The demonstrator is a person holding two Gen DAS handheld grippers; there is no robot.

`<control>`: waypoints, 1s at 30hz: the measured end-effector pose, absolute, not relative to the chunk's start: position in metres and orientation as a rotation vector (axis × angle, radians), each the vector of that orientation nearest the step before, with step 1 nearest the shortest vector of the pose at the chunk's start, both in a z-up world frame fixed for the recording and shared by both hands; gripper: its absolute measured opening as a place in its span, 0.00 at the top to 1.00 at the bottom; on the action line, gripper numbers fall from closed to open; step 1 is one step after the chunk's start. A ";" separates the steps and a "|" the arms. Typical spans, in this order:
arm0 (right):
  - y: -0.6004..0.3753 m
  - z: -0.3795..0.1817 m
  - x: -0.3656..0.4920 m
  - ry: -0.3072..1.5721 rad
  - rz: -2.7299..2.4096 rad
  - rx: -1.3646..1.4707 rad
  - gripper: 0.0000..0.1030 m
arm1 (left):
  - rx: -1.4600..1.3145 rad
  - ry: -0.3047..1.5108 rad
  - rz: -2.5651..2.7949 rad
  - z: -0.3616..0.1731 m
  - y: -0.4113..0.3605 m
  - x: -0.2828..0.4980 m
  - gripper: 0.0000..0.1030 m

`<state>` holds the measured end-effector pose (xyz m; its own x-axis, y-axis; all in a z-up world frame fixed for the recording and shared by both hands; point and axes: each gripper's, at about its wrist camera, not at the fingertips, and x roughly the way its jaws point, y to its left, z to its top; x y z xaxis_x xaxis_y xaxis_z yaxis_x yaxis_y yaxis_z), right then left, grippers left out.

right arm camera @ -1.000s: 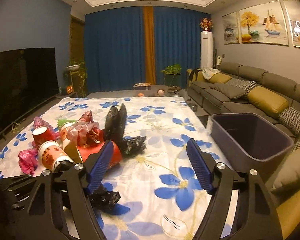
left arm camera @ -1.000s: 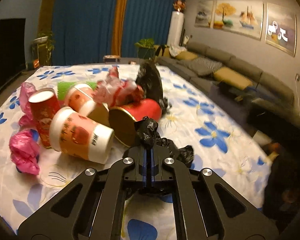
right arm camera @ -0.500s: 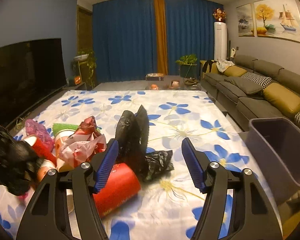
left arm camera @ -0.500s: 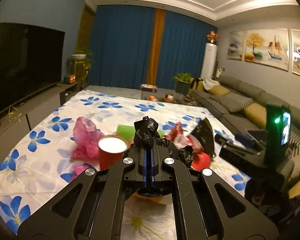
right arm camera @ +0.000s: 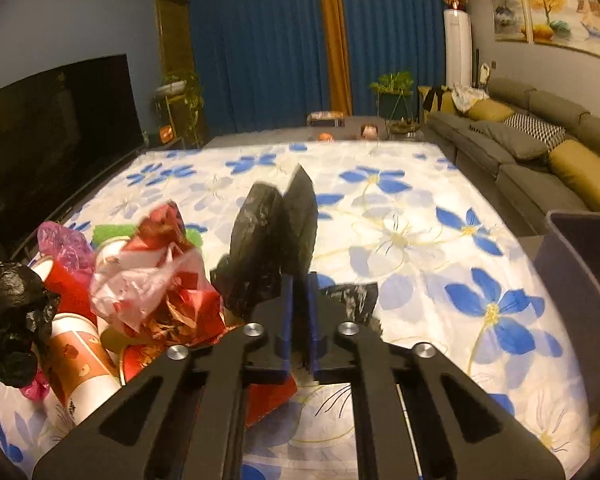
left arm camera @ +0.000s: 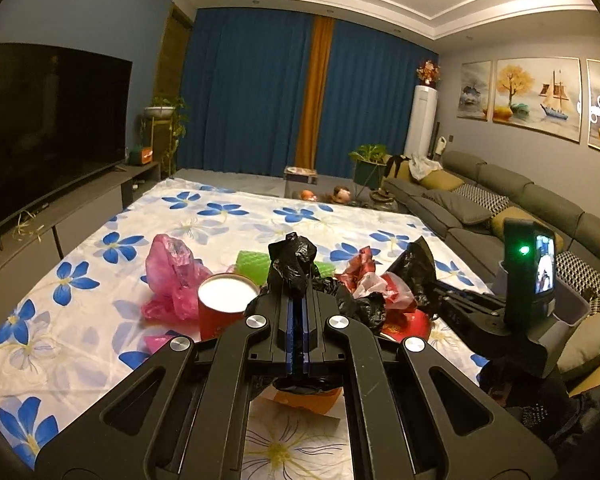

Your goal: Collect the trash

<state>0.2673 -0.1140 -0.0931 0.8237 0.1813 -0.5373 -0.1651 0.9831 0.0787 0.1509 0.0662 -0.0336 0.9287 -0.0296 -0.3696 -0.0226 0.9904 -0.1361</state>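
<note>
2 grips | left hand-held gripper (left arm camera: pixel 298 320) clamped on crumpled black bag (left arm camera: pixel 294 268) | right hand-held gripper (right arm camera: pixel 299 312) just closed, pinching upright black bag (right arm camera: pixel 276 236) | risk: thin plastic slips, snags red wrapper (right arm camera: pixel 160 280)

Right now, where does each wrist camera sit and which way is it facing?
Left wrist: on the left gripper, shut on a crumpled black bag, facing the curtains over the trash pile.
Right wrist: on the right gripper, just closed on a standing black bag, bin at right.
Shared: red printed bag, floral cloth.
</note>
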 end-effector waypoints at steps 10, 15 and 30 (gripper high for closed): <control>-0.140 -0.061 0.237 0.491 0.183 0.063 0.98 | -0.134 0.358 -0.008 -0.028 0.060 0.143 0.98; -0.135 -0.071 0.237 0.499 0.193 0.060 0.49 | -0.134 0.353 0.016 -0.028 0.062 0.140 0.98; -0.115 -0.105 0.287 0.637 0.264 0.052 0.83 | -0.147 0.368 0.050 -0.034 0.075 0.153 0.98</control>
<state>0.2866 -0.1148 -0.1052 0.7715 0.2597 -0.5808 -0.2281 0.9651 0.1285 0.1529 0.0747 -0.0336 0.9318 0.0221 -0.3624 -0.0756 0.9881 -0.1343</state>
